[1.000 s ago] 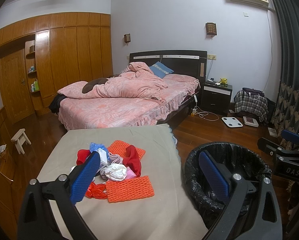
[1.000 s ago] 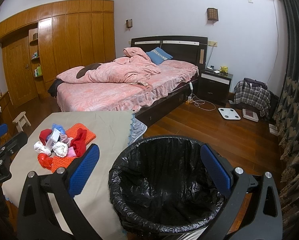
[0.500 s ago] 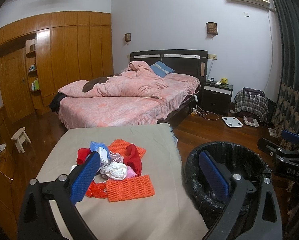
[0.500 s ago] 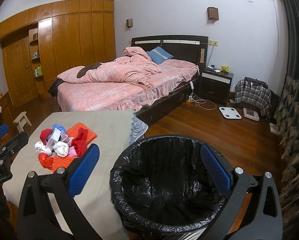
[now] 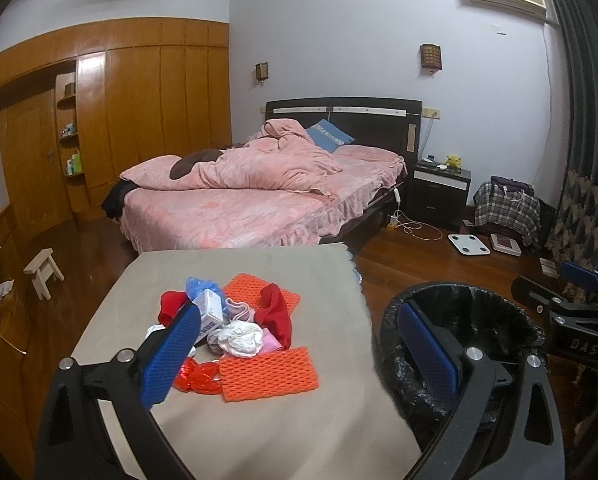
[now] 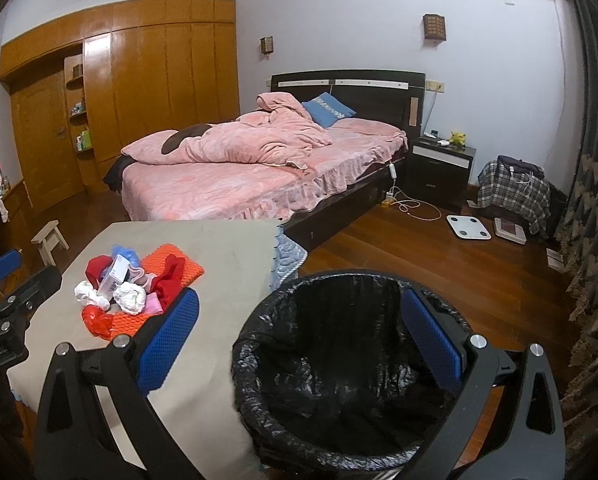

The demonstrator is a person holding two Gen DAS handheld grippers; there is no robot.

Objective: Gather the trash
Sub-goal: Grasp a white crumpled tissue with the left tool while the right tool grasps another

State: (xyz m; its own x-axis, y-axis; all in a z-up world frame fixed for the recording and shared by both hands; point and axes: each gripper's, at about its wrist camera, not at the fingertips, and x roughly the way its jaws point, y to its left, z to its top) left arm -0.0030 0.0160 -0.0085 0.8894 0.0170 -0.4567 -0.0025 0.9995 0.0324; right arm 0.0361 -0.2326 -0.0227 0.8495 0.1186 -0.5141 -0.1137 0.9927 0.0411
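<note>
A pile of trash lies on the grey table [image 5: 259, 440]: two orange foam nets [image 5: 269, 374], red cloth [image 5: 277, 316], a small white box [image 5: 211, 314], crumpled white tissue [image 5: 241, 338], red plastic [image 5: 197, 376]. The pile also shows in the right wrist view [image 6: 139, 288]. A bin lined with a black bag [image 6: 351, 368] stands right of the table and also shows in the left wrist view [image 5: 459, 344]. My left gripper [image 5: 299, 356] is open and empty above the table's near side. My right gripper [image 6: 299, 340] is open and empty above the bin.
A pink bed [image 5: 259, 196] stands behind the table. A dark nightstand [image 5: 439, 188], a white scale [image 5: 469, 244] and a plaid bag [image 5: 507, 204] are at the right. A small wooden stool [image 5: 43, 272] and wardrobe [image 5: 131, 120] are at the left.
Both grippers have drifted very slightly; the view has barely shifted. Nothing was grasped or moved.
</note>
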